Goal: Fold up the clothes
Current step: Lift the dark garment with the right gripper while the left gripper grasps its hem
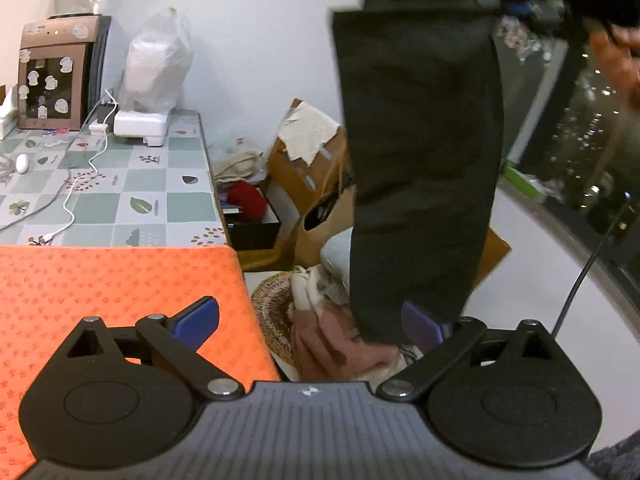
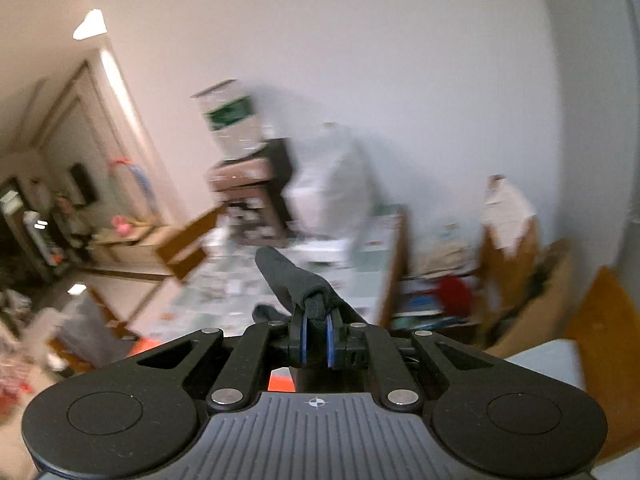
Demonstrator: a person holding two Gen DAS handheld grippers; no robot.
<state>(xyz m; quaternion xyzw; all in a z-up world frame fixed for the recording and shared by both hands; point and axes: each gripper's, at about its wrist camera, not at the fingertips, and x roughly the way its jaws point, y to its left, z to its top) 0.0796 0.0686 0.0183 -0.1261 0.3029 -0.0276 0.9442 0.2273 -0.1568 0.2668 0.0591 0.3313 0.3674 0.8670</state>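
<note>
Overhead, the right claw [image 2: 316, 330] pinches a dark garment [image 1: 420, 160], its top cropped.

An orange mat [image 1: 100, 280] lies on the tiled table [image 1: 168, 184], beside cables [image 1: 70, 200].

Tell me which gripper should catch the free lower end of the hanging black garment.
Left. The left gripper is open, and the long black fabric garment hangs right by its far finger. The right gripper is shut on the garment's top edge, holding it up, so it is probably not free.
</note>
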